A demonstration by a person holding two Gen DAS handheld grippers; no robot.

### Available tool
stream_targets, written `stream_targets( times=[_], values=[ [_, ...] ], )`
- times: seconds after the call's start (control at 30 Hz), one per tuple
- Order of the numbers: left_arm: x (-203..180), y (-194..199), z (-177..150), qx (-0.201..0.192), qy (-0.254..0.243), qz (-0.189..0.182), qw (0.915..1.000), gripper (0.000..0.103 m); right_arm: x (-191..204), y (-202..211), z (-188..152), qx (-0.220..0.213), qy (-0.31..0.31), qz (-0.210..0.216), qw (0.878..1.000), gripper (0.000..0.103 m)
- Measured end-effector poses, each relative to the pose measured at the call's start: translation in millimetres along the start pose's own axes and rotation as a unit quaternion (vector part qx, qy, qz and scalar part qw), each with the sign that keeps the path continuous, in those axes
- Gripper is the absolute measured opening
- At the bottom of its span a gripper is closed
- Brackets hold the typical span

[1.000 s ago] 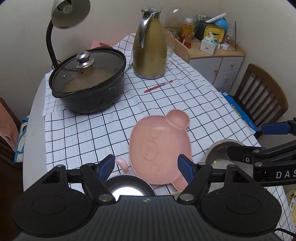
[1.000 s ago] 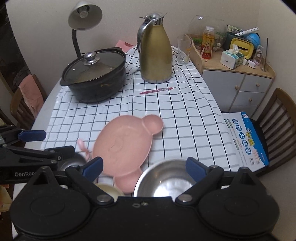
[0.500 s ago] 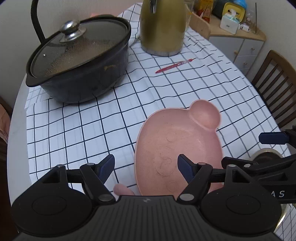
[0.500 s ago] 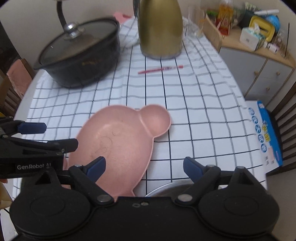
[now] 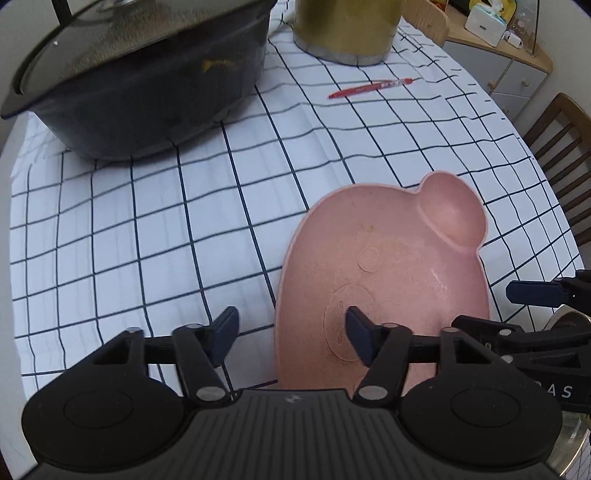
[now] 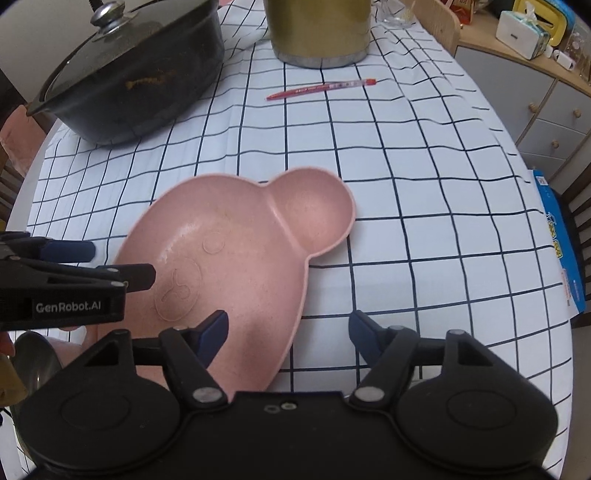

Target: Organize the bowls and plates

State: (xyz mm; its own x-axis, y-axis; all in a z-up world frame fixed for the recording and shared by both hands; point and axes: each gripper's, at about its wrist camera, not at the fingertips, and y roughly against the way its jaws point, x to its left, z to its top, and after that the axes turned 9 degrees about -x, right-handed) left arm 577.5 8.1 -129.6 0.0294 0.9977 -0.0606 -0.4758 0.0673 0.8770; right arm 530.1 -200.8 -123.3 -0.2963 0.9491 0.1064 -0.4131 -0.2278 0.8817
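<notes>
Both grippers dropped toward the pink plate [image 5: 384,266] since a second ago; the lamp and kettle top left the view. Plate lies flat on the checked surface [image 5: 147,229], small round compartment at its far end. Left gripper [image 5: 291,332]: jaws just closing, still spread, straddling the plate's left rim, no pad contact visible. Right gripper [image 6: 288,334]: jaws just closing, still spread, straddling the plate's right rim, not pinching. Steel bowl [image 6: 35,354] at the near edge, mostly hidden. Beyond: black lidded pot [image 6: 140,70], gold kettle [image 6: 319,33], red pen [image 6: 321,88].
</notes>
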Motion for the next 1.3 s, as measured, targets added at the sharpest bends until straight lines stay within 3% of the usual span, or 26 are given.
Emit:
stream_targets(
  times=[0.1,0.17,0.27,0.33,0.4,0.47,0.8,1.3],
  values=[
    [1.9,-3.6,0.5,0.003,0.005,-0.007,1.0000,0.052,-3.4,-4.8,0.7,0.008,-0.009,0.007,1.000,0.054],
    [3.6,-5.3,0.5,0.009,0.010,-0.017,0.9998,0.038,-5.6,-7.3,0.7,0.011,-0.016,0.013,1.000,0.047],
    [3.8,-6.6,-0.6,0.016,0.011,-0.018,0.9997,0.029,-8.6,-10.0,0.1,0.016,-0.025,0.021,0.999,0.038],
    [4.6,-8.2,-2.2,0.019,0.016,-0.020,0.9995,0.023,-10.0,-11.0,0.1,0.017,-0.029,0.022,0.999,0.032],
    [4.4,-8.4,-3.2,0.018,0.014,-0.016,0.9996,0.019,-11.0,-12.3,0.1,0.019,-0.034,0.025,0.999,0.016],
    [6.7,-8.1,-2.4,0.017,0.022,-0.017,0.9995,0.017,-11.1,-12.9,0.6,0.018,-0.036,0.022,0.999,0.012],
    [2.8,12.4,13.8,-0.020,0.030,-0.008,0.9993,0.017,-10.5,1.1,16.0,-0.024,-0.031,0.008,0.999,0.011],
    [-7.1,93.5,33.4,-0.089,0.033,-0.013,0.9954,0.017,-7.0,82.6,51.9,-0.118,-0.037,0.007,0.992,0.008]
  ],
)
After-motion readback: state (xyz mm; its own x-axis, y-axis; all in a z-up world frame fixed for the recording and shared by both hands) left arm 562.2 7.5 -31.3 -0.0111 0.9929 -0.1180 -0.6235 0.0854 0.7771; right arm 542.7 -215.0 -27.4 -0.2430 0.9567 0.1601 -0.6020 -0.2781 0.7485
